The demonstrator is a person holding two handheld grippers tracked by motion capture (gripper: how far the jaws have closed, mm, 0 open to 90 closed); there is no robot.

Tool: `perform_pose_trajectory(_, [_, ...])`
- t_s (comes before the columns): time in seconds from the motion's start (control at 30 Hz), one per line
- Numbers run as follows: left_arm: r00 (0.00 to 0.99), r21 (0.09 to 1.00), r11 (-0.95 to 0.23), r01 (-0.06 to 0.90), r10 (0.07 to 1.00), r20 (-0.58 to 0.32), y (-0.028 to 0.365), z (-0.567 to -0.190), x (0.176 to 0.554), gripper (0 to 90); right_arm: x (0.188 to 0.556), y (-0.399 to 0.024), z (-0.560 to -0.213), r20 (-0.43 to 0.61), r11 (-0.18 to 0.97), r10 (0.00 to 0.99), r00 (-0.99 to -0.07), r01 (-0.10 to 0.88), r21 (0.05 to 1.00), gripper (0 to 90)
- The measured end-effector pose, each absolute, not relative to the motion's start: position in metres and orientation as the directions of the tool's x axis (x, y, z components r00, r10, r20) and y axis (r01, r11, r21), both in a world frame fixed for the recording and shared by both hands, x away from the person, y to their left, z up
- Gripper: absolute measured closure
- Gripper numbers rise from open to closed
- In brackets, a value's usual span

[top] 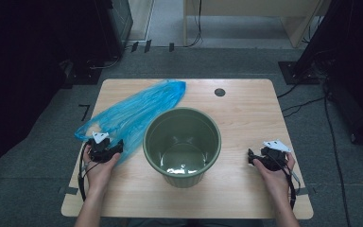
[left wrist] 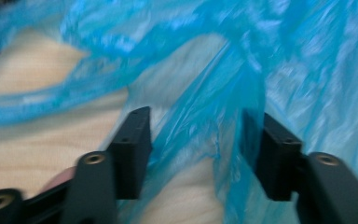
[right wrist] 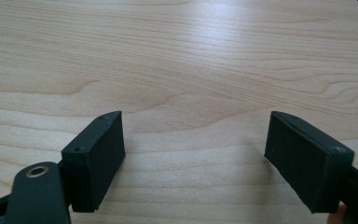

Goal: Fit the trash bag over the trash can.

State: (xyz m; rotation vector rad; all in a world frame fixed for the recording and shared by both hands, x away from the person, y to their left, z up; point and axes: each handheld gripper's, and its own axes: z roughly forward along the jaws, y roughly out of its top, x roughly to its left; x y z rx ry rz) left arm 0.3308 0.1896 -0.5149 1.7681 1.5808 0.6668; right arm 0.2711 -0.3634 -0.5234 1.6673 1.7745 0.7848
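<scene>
Left gripper has its jaws parted around a fold of the blue plastic bag, pads not yet pressing on it (likely a grasp to lift the bag toward the green bin just to its right). Bag lies flat at the table's far left. Right gripper rests open over bare wood, the hand low, near the right edge.

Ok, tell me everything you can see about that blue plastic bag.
The blue plastic bag is thin, see-through and crinkled. It lies flat and stretched out across the table's far left part, its near edge beside the green bin. A fold of it stands between the jaws of the left gripper, which aren't yet pressed on it.
</scene>
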Motion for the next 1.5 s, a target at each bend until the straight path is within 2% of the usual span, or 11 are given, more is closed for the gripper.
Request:
perform_pose_trajectory(0.2, [0.19,0.763,-0.04,0.645,0.976,-0.109,0.193,-0.516,0.326,76.0,0.271,-0.364,-0.523,-0.009,0.045,0.998,-0.058,0.661,0.749,20.0])
perform_pose_trajectory(0.4, [0.275,0.736,-0.06,0.674,0.946,-0.174,0.187,-0.513,0.311,84.9,0.272,-0.365,-0.524,0.001,0.038,0.998,-0.058,0.665,0.746,20.0])
perform_pose_trajectory(0.47, [0.307,0.736,-0.07,0.673,0.932,-0.192,0.185,-0.511,0.304,80.6,0.272,-0.365,-0.524,0.007,0.032,0.998,-0.055,0.666,0.745,20.0])
perform_pose_trajectory(0.6, [0.423,0.726,-0.189,0.662,0.893,-0.153,0.177,-0.499,0.294,42.3,0.272,-0.365,-0.524,0.007,0.031,0.999,-0.054,0.666,0.746,20.0])
perform_pose_trajectory(0.67, [0.463,0.742,-0.232,0.629,0.878,-0.117,0.176,-0.489,0.288,33.6,0.273,-0.365,-0.524,0.007,0.031,0.998,-0.055,0.666,0.745,20.0])
perform_pose_trajectory(0.87, [0.376,0.845,-0.175,0.505,0.926,-0.033,0.177,-0.469,0.294,23.1,0.273,-0.364,-0.524,0.008,0.034,0.998,-0.059,0.666,0.745,20.0])
perform_pose_trajectory(0.97, [0.306,0.87,-0.158,0.467,0.952,0.009,0.171,-0.475,0.315,24.4,0.273,-0.364,-0.524,0.005,0.034,0.998,-0.056,0.667,0.745,19.9])
perform_pose_trajectory(1.17, [0.311,0.776,-0.205,0.597,0.95,0.011,0.158,-0.499,0.337,26.8,0.272,-0.363,-0.524,0.017,0.024,0.998,-0.054,0.668,0.743,19.8])
perform_pose_trajectory(1.23, [0.275,0.751,-0.188,0.633,0.961,0.009,0.16,-0.506,0.339,31.8,0.272,-0.364,-0.524,0.023,0.017,0.998,-0.052,0.671,0.741,19.8])
perform_pose_trajectory(1.4, [0.245,0.747,-0.114,0.655,0.967,-0.066,0.172,-0.513,0.337,68.3,0.272,-0.364,-0.524,0.022,0.018,0.998,-0.052,0.671,0.742,19.7])
perform_pose_trajectory(1.5, [0.237,0.753,-0.061,0.656,0.963,-0.128,0.179,-0.512,0.335,81.0,0.272,-0.364,-0.524,0.024,0.017,0.998,-0.052,0.671,0.741,19.7])
